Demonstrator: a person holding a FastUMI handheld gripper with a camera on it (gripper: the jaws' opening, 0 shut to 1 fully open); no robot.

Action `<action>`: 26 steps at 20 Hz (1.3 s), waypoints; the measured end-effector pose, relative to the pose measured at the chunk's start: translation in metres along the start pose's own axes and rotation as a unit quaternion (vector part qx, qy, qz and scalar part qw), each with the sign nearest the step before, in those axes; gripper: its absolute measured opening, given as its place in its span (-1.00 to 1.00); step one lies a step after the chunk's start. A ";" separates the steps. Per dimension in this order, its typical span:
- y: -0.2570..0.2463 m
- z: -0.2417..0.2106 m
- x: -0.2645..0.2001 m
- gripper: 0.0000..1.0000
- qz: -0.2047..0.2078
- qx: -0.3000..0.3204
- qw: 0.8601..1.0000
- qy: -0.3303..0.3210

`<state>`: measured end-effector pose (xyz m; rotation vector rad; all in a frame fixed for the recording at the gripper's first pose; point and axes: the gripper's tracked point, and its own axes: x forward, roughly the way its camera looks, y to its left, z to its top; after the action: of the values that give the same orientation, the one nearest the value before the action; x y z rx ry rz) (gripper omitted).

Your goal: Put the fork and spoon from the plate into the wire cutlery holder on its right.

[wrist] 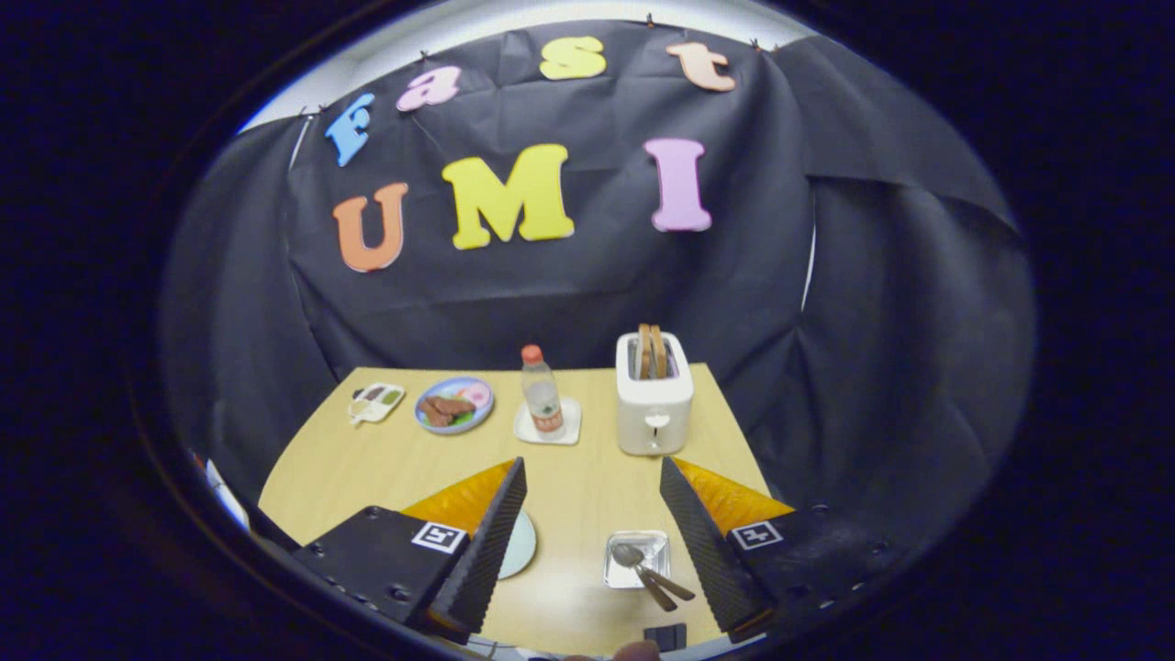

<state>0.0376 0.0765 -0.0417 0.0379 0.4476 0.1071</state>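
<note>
My gripper [592,464] is open and held above the wooden table [578,496], with nothing between its fingers. Below the gap, close to the right finger, stands the silvery cutlery holder [636,558]. A spoon [628,554] lies in it, bowl inside, and two brown handles [668,588] stick out over its near right corner. I cannot make out the head of the second utensil. The pale round plate [520,547] lies left of the holder, mostly hidden behind the left finger; the part that shows is bare.
Beyond the fingers stand a white toaster [654,397] with bread slices, a bottle [542,389] on a white coaster, a blue plate of food [454,404] and a small white dish [376,402]. A small dark object [665,635] sits at the near edge.
</note>
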 end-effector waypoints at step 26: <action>0.045 0.046 -0.088 0.81 0.004 -0.018 0.984 -0.178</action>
<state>-0.0253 0.1110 0.0403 0.0233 0.0876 0.1139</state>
